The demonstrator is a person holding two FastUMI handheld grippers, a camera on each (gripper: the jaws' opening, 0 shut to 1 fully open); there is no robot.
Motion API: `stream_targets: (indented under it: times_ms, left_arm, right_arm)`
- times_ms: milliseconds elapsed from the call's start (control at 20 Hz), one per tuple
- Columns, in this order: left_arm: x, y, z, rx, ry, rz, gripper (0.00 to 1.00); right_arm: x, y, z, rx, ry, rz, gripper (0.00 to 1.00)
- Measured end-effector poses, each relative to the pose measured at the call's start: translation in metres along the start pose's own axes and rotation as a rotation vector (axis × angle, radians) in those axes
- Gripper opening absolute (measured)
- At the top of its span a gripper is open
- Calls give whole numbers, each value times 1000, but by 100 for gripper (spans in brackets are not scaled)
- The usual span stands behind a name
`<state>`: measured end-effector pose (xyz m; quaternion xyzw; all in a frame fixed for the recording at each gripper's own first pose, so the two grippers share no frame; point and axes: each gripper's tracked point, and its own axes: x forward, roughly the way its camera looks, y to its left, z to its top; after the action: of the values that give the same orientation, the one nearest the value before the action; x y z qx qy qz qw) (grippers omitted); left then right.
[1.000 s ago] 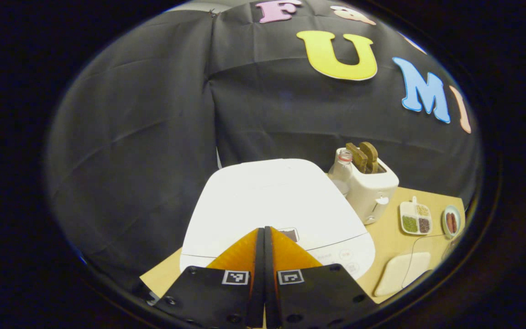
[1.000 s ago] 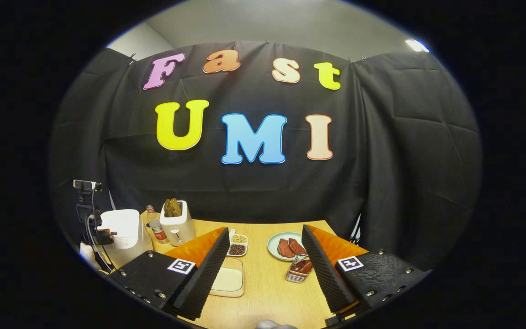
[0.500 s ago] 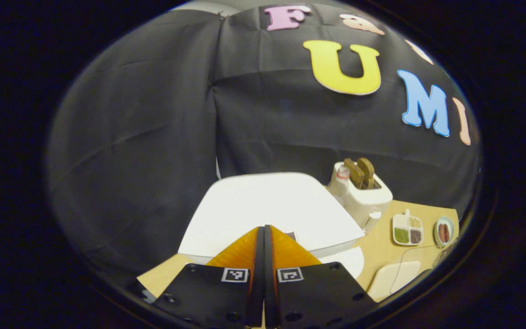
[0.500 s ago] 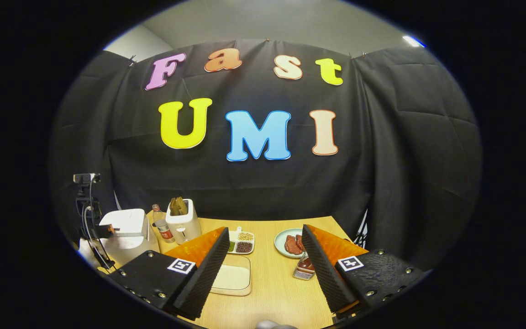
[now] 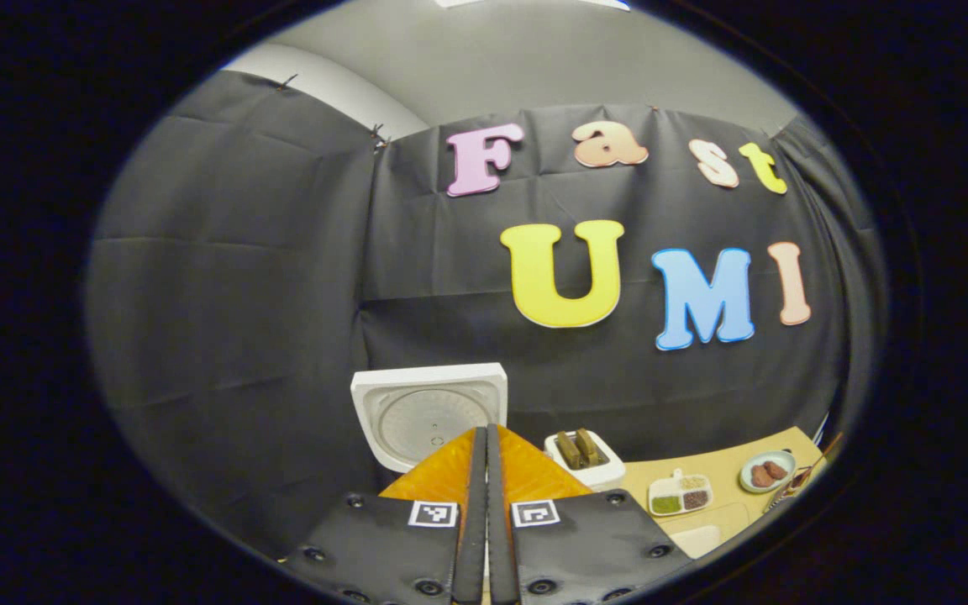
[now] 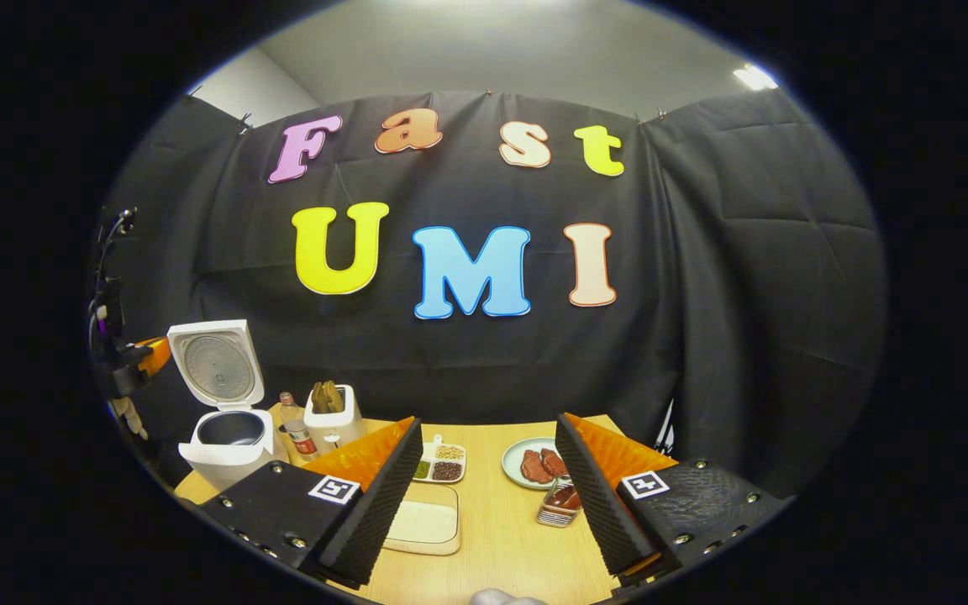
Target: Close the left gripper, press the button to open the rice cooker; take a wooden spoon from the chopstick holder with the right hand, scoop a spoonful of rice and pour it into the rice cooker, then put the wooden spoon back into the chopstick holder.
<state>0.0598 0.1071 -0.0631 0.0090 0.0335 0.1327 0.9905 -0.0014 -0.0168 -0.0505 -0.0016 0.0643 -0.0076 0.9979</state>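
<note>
White plastic is standing out at the far left of the table: the cooker (image 6: 228, 437) is sitting there with its lid (image 6: 217, 363) swung fully upright and the dark pot gaping below it, so I am judging the button step done. The left gripper (image 5: 486, 470) is showing its two fingers pressed flat together with nothing between them, and it is pointing over toward the raised lid (image 5: 431, 414). The right gripper (image 6: 491, 470) is hanging above the wooden table (image 6: 492, 538) with its fingers spread wide and nothing in them. Between those fingers and a little ahead, the rice tray (image 6: 423, 521) is lying flat, and what I am taking for the chopstick holder (image 6: 560, 502) is sitting just beside the right finger, near the plate (image 6: 534, 462) of meat; I cannot make out the spoon in it. From here I am worrying about three things. The holder is looking small and light, so a crooked grab could be tipping it over. The toaster (image 6: 331, 413) and bottle (image 6: 292, 427) are crowding the cooker's near side, and a loaded spoon swinging across may be clipping them and spilling rice. The left gripper is also lingering close to the lid, where a careless drop could be knocking it back down.
</note>
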Motion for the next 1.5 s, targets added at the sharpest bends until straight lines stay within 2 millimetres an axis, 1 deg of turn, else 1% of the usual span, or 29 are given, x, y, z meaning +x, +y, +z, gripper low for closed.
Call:
stream_targets:
  times_ms: [50, 100, 200, 300, 400, 500, 550, 650, 800, 950, 1000, 1050, 1100, 1250, 1350, 1400, 1500]
  left_arm:
    - [-10, -7, 1, -7, 4, -25, 10]
    - [-20, -18, 1, -19, 5, -61, 10]
    - [-38, -30, -3, -52, 12, -100, 11]
    - [-56, -43, -7, -85, 8, -139, 40]
    - [-70, -53, -1, -88, -20, -176, 70]
    - [-78, -53, 0, -59, -38, -171, 81]
    - [-82, -53, 3, -58, -42, -173, 86]
    - [-84, -56, 6, -70, -39, -185, 97]
    - [-83, -59, 7, -80, -36, -201, 97]
    - [-83, -63, 6, -86, -34, -211, 97]
    - [-82, -65, 4, -89, -30, -214, 97]
    - [-82, -70, 2, -93, -21, -224, 97]
    - [-83, -74, -3, -89, -9, -229, 96]
    - [-82, -87, -8, -90, 7, -240, 96]
    - [-82, -101, -14, -95, 22, -260, 97]
    - [-82, -108, -16, -101, 30, -271, 97]
    - [-81, -122, -18, -98, 35, -272, 96]
  right_arm:
    - [0, -3, -1, 11, 0, -10, 97]
    - [0, -7, -2, 20, 0, -20, 98]
    - [0, -13, -4, 36, 3, -36, 98]
    - [-1, -18, -5, 37, 2, -49, 98]
    - [-3, -23, -6, 24, -7, -62, 98]
    - [-4, -24, -6, 13, -11, -66, 98]
    - [-5, -24, -5, 15, -15, -67, 97]
    - [-6, -24, -3, 14, -25, -68, 97]
    - [-6, -27, -6, 18, -35, -71, 98]
    - [-6, -36, -24, 31, -20, -86, 98]
    - [-6, -40, -35, 37, -8, -94, 97]
    - [-6, -45, -47, 47, 7, -103, 100]
    - [-5, -49, -62, 63, 28, -107, 97]
    - [2, -63, -106, 70, 80, -115, 98]
    - [13, -73, -133, 100, 119, -114, 98]
    - [22, -79, -150, 125, 146, -113, 97]
    - [42, -92, -176, 176, 186, -113, 98]
